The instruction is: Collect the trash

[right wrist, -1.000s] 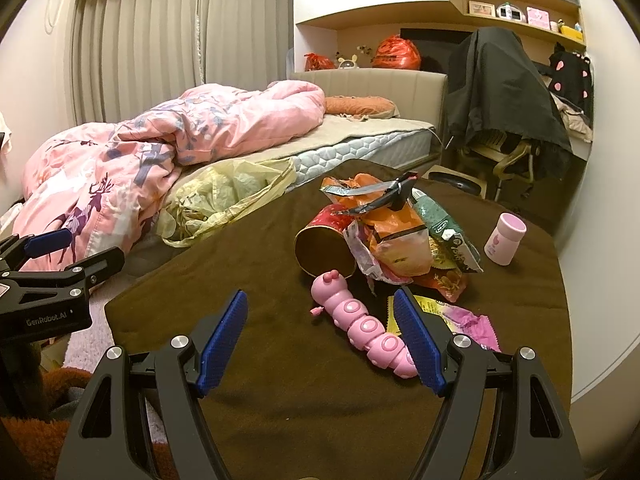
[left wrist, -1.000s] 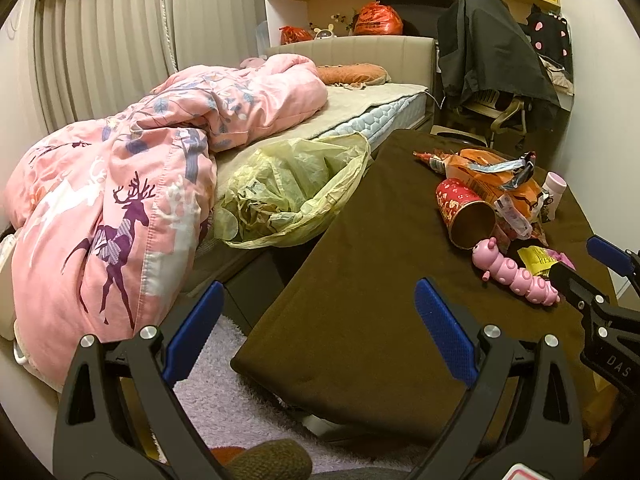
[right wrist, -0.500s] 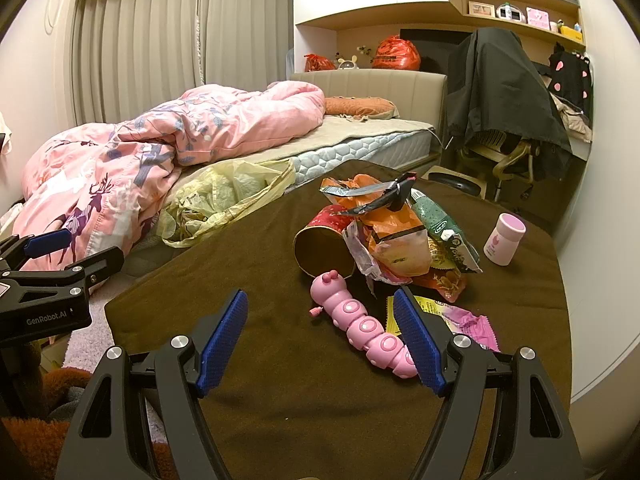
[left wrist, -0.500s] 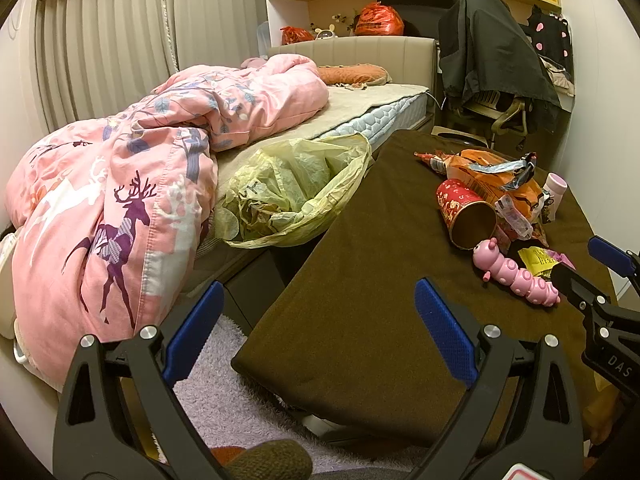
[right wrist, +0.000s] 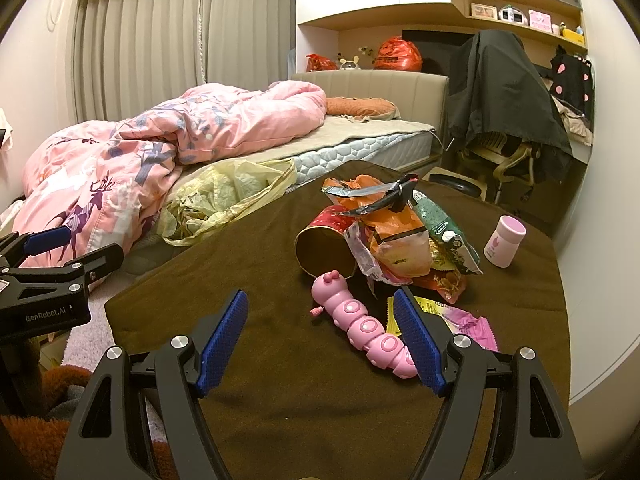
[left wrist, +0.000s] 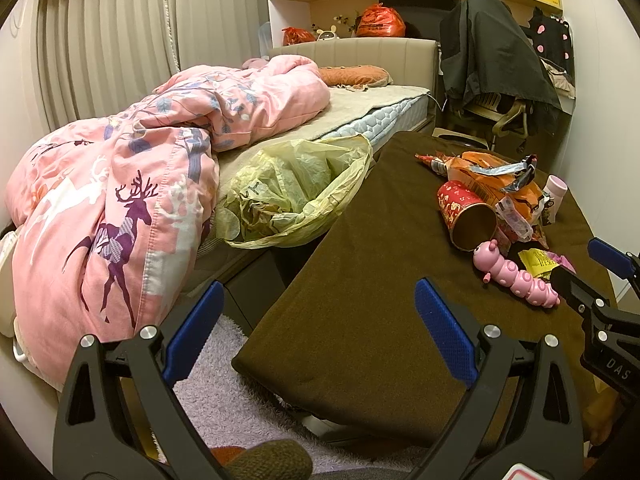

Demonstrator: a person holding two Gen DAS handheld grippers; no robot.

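Two claws are in your hands, and both stand wide apart with nothing between the blue pads. Your left claw (left wrist: 316,324) hangs over the near left corner of the worktop (left wrist: 360,280), above the brown cloth and the pale rug (left wrist: 224,396), and it touches nothing. Your right claw (right wrist: 320,332) hangs low over the brown cloth; the pink caterpillar toy (right wrist: 360,320) lies between its pads, with its tail just beside the right pad, but I cannot tell if they touch.

The trash is on the far right part of the worktop: a red paper cup (right wrist: 326,240) lying on its side with the mouth toward you, a heap of snack wrappers (right wrist: 396,232) leaning on it, and a yellow and pink wrapper (right wrist: 460,320) flat beside the toy. A small pink bottle (right wrist: 505,241) stands upright, apart from the heap. The yellow plastic bag (left wrist: 296,192) lies open on the bed edge, touching the left side of the worktop.
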